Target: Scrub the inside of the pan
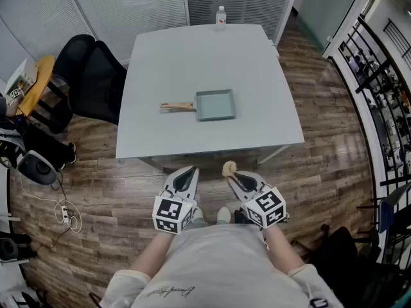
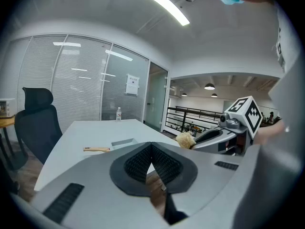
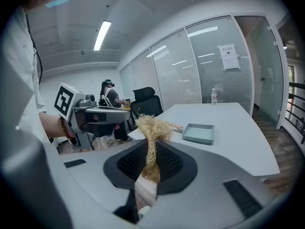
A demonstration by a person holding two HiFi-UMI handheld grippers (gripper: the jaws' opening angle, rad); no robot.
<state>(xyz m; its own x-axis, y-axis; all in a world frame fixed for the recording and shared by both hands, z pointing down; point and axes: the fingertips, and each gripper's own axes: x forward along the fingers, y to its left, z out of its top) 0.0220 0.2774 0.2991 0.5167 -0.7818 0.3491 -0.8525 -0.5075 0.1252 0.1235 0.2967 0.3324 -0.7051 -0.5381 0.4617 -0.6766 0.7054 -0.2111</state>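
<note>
A square pale blue-grey pan (image 1: pixel 216 104) with a wooden handle (image 1: pixel 176 106) lies in the middle of the grey table (image 1: pixel 192 56); it also shows small in the left gripper view (image 2: pixel 122 142) and in the right gripper view (image 3: pixel 198 133). My right gripper (image 1: pixel 230 171) is shut on a tan fibre scrubber (image 3: pixel 150 130), whose tuft (image 1: pixel 229 168) sticks out past the tips. My left gripper (image 1: pixel 189 172) is shut with nothing in it, its pads (image 2: pixel 151 152) meeting. Both hang short of the table's near edge, well away from the pan.
A clear water bottle (image 1: pixel 220 18) stands at the table's far edge. A black office chair (image 1: pixel 90 76) sits left of the table, with bags and a cable (image 1: pixel 48 197) on the wooden floor. A glass railing (image 1: pixel 379 101) runs at the right.
</note>
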